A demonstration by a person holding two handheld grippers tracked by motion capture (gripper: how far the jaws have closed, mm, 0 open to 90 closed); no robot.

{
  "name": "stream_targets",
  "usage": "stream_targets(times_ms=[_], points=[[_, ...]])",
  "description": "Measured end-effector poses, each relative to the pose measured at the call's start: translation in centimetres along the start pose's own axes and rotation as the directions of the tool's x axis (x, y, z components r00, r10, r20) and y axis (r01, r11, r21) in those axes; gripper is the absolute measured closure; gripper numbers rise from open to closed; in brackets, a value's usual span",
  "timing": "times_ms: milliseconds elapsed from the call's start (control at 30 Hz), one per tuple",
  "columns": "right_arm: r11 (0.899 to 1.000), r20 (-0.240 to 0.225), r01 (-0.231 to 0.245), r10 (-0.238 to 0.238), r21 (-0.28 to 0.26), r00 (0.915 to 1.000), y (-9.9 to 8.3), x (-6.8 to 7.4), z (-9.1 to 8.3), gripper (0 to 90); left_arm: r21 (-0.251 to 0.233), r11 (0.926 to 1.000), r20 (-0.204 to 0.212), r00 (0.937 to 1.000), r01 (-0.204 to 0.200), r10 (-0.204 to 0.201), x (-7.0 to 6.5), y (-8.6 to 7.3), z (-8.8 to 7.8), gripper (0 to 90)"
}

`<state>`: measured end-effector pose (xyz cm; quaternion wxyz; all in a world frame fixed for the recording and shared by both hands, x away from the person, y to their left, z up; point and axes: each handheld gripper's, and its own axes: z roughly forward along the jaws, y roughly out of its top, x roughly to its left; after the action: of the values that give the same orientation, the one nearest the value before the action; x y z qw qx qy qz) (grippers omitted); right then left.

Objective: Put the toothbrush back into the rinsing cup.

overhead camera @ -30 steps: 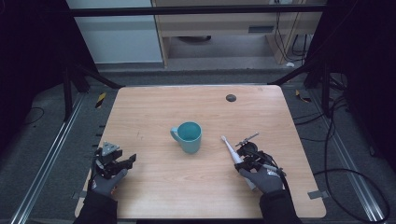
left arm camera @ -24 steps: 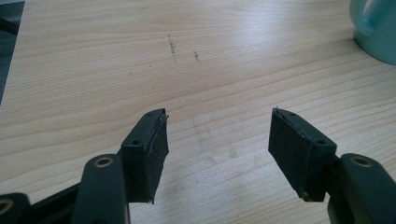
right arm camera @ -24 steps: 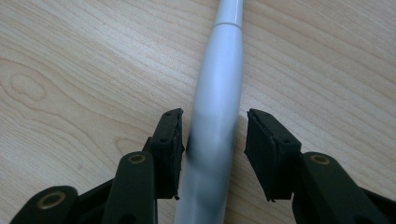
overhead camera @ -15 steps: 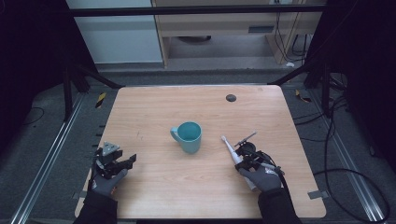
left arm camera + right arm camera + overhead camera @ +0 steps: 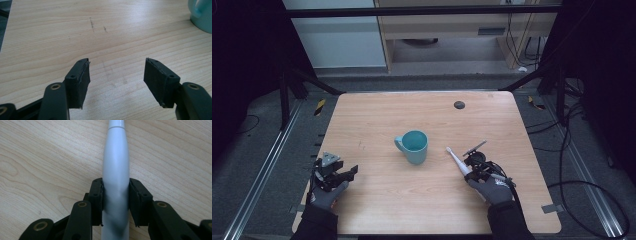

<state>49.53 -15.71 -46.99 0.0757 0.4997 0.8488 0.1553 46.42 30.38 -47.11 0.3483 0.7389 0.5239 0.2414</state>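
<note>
A teal mug (image 5: 413,146) stands upright at the middle of the wooden table (image 5: 377,120), its handle to the left; its edge shows in the left gripper view (image 5: 202,15). To its right lies a white toothbrush (image 5: 455,158), its thin end pointing away from me. My right gripper (image 5: 470,170) has just been closing and now presses both pads on the thick white handle (image 5: 115,157). The toothbrush rests on the wood. My left gripper (image 5: 349,172) sits low near the front left corner, open (image 5: 117,75), with bare wood between its fingers.
A small dark round disc (image 5: 459,105) lies near the back right of the table. Black frame struts rise beyond the back corners. Cables (image 5: 572,185) trail on the floor to the right. The wood between the mug and the left gripper is bare.
Both hands stay where they were. The mug and the toothbrush lie in the same places. From above, the right gripper's jaws look slightly closer on the handle.
</note>
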Motion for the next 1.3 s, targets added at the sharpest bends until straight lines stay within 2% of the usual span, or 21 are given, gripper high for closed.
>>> stream_targets(times_ms=[200, 300, 467, 633, 833, 967, 1100, 1300], points=[[1.000, -0.022, -0.017, 0.017, 0.003, 0.9996, -0.2, -0.1, -0.1, 66.1, -0.001, 1.0000, -0.001, 1.0000, -0.001, 0.001, 0.0, 0.0, -0.1, 36.8], [1.000, -0.030, -0.019, 0.019, -0.015, 0.9994, -0.4, -0.1, -0.3, 66.2, -0.003, 1.0000, 0.000, 1.0000, 0.000, 0.000, 0.0, 0.0, -0.1, 36.8], [0.996, -0.031, -0.030, 0.028, -0.078, 0.9991, -0.4, -0.2, -1.3, 66.3, -0.009, 1.0000, -0.003, 1.0000, 0.002, -0.002, 0.0, 0.1, -0.2, 36.7], [0.983, -0.036, -0.049, 0.044, -0.178, 0.9984, -0.3, -0.3, -2.6, 66.3, -0.008, 1.0000, -0.003, 1.0000, 0.002, -0.003, 0.0, 0.1, -0.2, 36.8], [0.955, -0.039, -0.074, 0.065, -0.288, 0.9971, -0.2, -0.5, -4.0, 66.4, -0.009, 1.0000, -0.004, 1.0000, 0.004, -0.004, 0.0, 0.1, -0.1, 36.8], [0.929, -0.051, -0.097, 0.084, -0.357, 0.9951, 0.1, -0.6, -5.0, 66.4, -0.009, 1.0000, -0.005, 1.0000, 0.002, -0.002, 0.0, 0.1, -0.1, 36.8], [0.909, -0.055, -0.112, 0.098, -0.402, 0.9937, 0.4, -0.6, -5.6, 66.4, -0.011, 0.9999, -0.006, 1.0000, 0.005, -0.005, 0.0, 0.1, -0.1, 36.8], [0.862, -0.072, -0.141, 0.121, -0.487, 0.9900, 1.3, -0.1, -6.3, 66.4, -0.011, 0.9999, -0.006, 1.0000, 0.003, -0.003, 0.0, 0.1, -0.2, 36.8]])
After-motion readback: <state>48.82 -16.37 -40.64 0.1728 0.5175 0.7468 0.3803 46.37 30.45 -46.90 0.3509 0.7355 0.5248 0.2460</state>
